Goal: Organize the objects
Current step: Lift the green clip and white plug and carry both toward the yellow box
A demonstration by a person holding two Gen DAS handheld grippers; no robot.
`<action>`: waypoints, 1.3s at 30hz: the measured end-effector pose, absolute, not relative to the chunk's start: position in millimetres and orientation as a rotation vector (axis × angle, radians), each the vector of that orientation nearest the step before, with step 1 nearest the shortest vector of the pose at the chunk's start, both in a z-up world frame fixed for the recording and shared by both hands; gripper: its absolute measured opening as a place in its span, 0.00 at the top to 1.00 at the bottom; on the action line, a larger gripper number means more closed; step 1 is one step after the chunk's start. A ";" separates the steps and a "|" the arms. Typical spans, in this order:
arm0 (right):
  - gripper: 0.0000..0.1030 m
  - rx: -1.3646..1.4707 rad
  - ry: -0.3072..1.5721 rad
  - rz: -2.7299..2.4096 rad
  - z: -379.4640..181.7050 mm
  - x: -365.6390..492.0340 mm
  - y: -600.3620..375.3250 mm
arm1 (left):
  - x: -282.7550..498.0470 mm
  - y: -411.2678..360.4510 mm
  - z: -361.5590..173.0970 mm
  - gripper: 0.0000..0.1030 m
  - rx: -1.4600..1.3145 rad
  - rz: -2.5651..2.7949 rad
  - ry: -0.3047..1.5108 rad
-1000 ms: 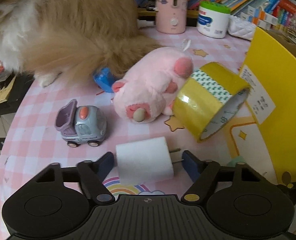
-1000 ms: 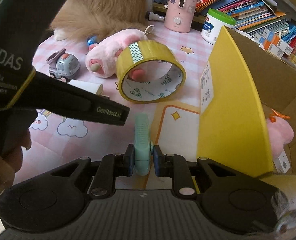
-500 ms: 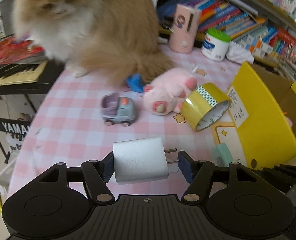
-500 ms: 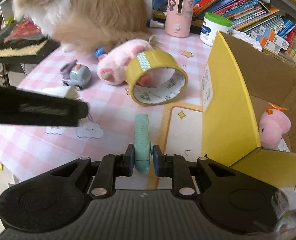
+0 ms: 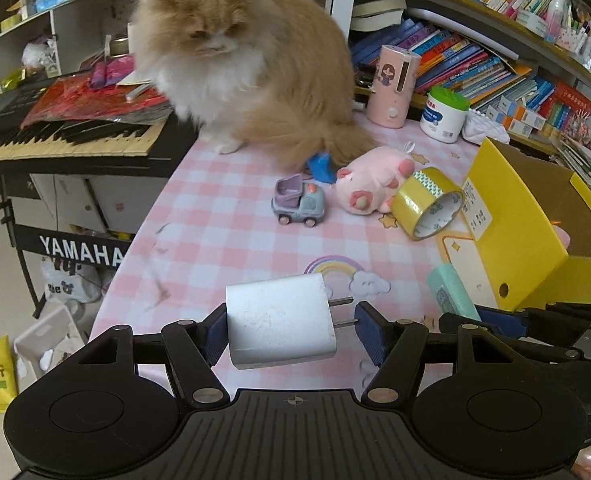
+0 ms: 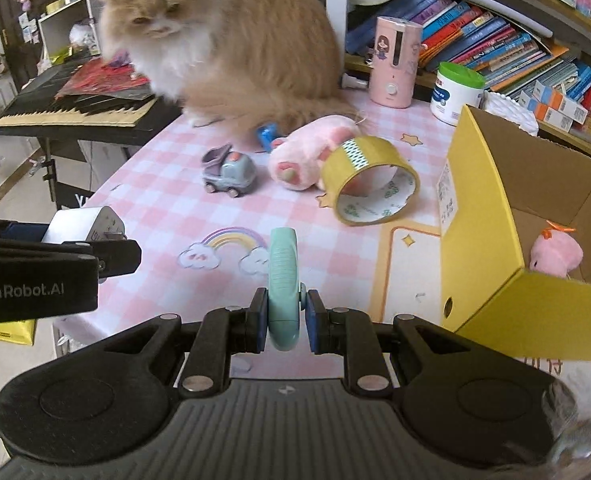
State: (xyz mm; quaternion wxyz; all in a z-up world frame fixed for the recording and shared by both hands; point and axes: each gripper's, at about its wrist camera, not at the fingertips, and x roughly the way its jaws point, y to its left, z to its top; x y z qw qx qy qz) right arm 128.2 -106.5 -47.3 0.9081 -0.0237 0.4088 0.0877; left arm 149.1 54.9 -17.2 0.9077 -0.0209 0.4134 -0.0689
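- The left gripper (image 5: pixel 289 322) is clamped on a white charger (image 5: pixel 280 320): one blue pad presses its flat end, the other meets the tips of its two prongs, and it hangs clear above the near edge of the table (image 5: pixel 215 240).
- The right gripper (image 6: pixel 282 312) has its jaws nearly together, clamped on a thin mint-green case (image 6: pixel 282 280) that stands on edge between the pads, also above the table's near edge.
- In the right wrist view the left gripper (image 6: pixel 111 248) shows at the left border with the charger (image 6: pixel 80 222) in it, well apart from the yellow box (image 6: pixel 487 232).
- The yellow box stands open at the right side of the table; a small pink plush toy (image 6: pixel 557 258) lies inside it.
- A roll of yellow tape (image 6: pixel 369 180) lies on the table just beside the box's left wall, its open core facing the camera.
- A bigger pink plush animal (image 6: pixel 307 152) lies against the tape, on the side away from the box.
- A grey toy truck (image 6: pixel 229 172) stands beyond the plush, farther from the box.
- A blue object (image 6: pixel 265 134) lies behind the plush, partly under the tail of a long-haired ginger cat (image 6: pixel 223 36) that sits at the table's far left corner.
- A pink dispenser (image 6: pixel 395 62) and a green-lidded white tub (image 6: pixel 457 92) stand at the back of the table, behind the box.
- A keyboard (image 5: pixel 67 136) sits beside the table, on the cat's side, far from the box.
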 end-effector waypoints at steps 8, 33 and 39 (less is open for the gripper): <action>0.82 -0.039 0.852 0.169 -47.8 83.9 -90.4 | 106.5 62.7 -16.5 0.36 -0.028 -0.188 0.859; 0.82 0.064 0.871 0.012 -55.2 -42.4 -99.0 | 14.9 45.8 -24.0 0.36 0.021 -0.366 0.892; 0.82 0.089 0.877 -0.050 -56.1 -54.9 -113.3 | 11.9 26.7 -24.9 0.36 0.052 -0.433 0.897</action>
